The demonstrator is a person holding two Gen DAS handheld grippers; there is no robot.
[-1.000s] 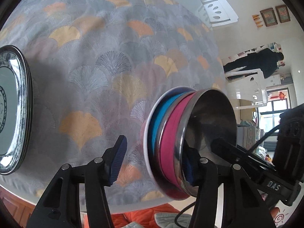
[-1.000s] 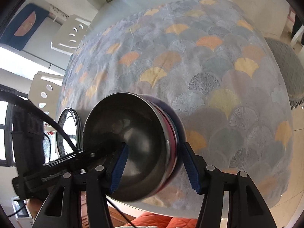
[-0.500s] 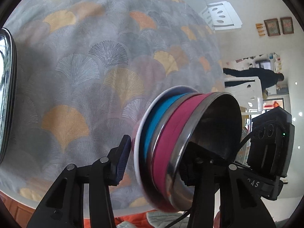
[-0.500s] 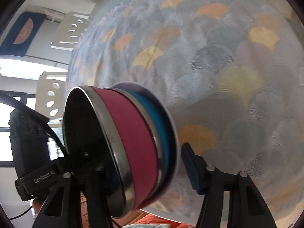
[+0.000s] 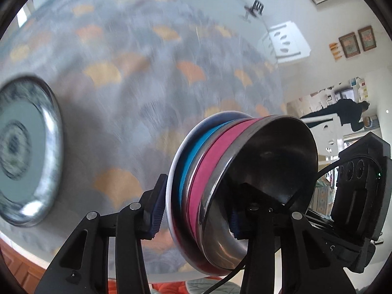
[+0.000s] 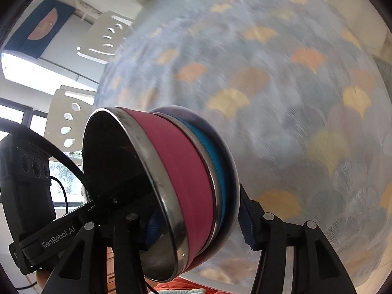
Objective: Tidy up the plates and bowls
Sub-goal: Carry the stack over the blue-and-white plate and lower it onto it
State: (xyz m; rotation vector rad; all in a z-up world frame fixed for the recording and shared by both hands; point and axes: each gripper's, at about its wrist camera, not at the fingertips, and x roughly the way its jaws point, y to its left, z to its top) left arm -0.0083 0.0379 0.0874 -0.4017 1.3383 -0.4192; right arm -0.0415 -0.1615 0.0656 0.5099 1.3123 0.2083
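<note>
Carrying a nested stack of bowls above the surface (image 5: 152, 56), with sorting partly done.

Three bowls are already gathered: a pink bowl (image 5: 210, 169) with a steel lining sits inside a blue bowl (image 5: 189, 156), which sits inside a white bowl (image 5: 171, 178). The left tongs (image 5: 196, 208) are closing on one side of the stack, one pad outside the white rim, the other inside the steel bowl. The right tongs (image 6: 196, 223) pinch the opposite side the same way. The stack hangs tilted, apparently clear of the surface. A stack of patterned plates (image 5: 27, 152) rests well left of the bowls, near the surface's edge. What remains, I judge, is setting the bowls down, perhaps beside the plates.
</note>
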